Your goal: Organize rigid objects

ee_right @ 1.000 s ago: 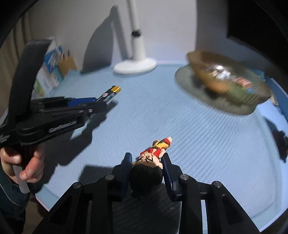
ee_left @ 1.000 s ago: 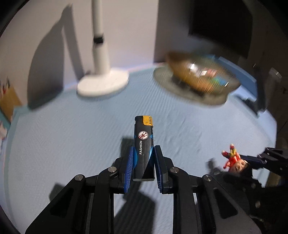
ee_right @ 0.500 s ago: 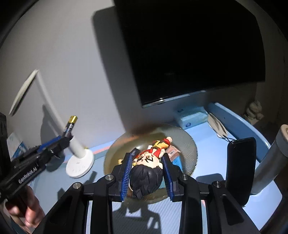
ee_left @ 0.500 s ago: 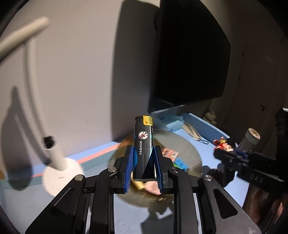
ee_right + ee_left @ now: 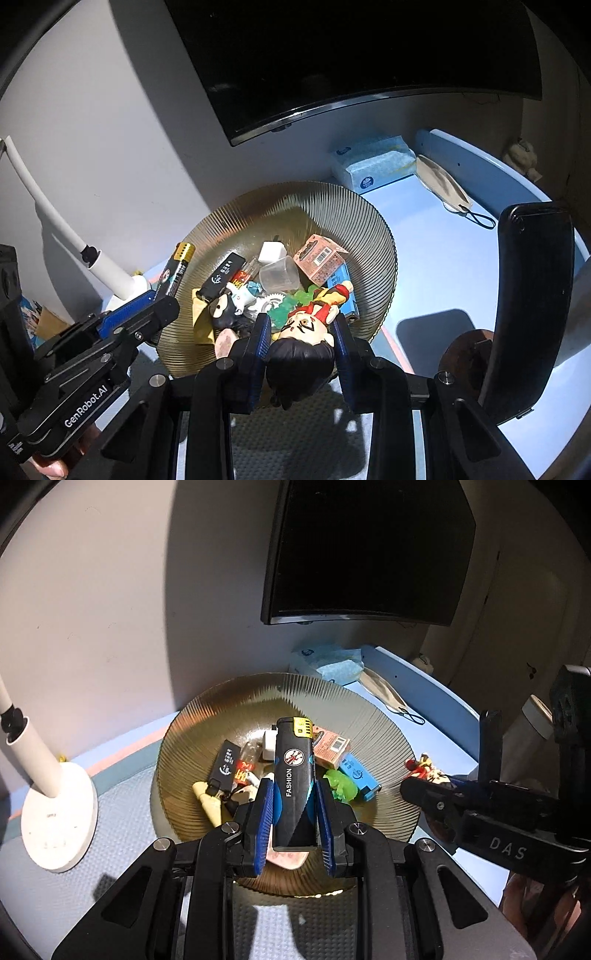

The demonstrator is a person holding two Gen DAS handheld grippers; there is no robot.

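Observation:
My left gripper (image 5: pixel 293 801) is shut on a black lighter (image 5: pixel 294 775) with a gold cap, held above the ribbed amber glass bowl (image 5: pixel 207 723). My right gripper (image 5: pixel 300 332) is shut on a small figurine (image 5: pixel 306 332) with black hair and red clothes, held over the bowl's (image 5: pixel 332 199) near rim. The bowl holds several small items: a pink box (image 5: pixel 320 258), a clear cup (image 5: pixel 279 275), a black lighter (image 5: pixel 221 277), a green toy (image 5: pixel 291 302). The left gripper and its lighter (image 5: pixel 175 267) show at the left of the right wrist view.
A white lamp base (image 5: pixel 55 819) stands left of the bowl. A blue tissue pack (image 5: pixel 373 166) and a face mask (image 5: pixel 443 188) lie behind it by the wall. A dark monitor (image 5: pixel 369 550) hangs above. A black phone (image 5: pixel 528 302) stands at right.
Both grippers have lifted from the table and swung to the bowl, carrying the lighter and the figurine. They now hover over it, tilted downward.

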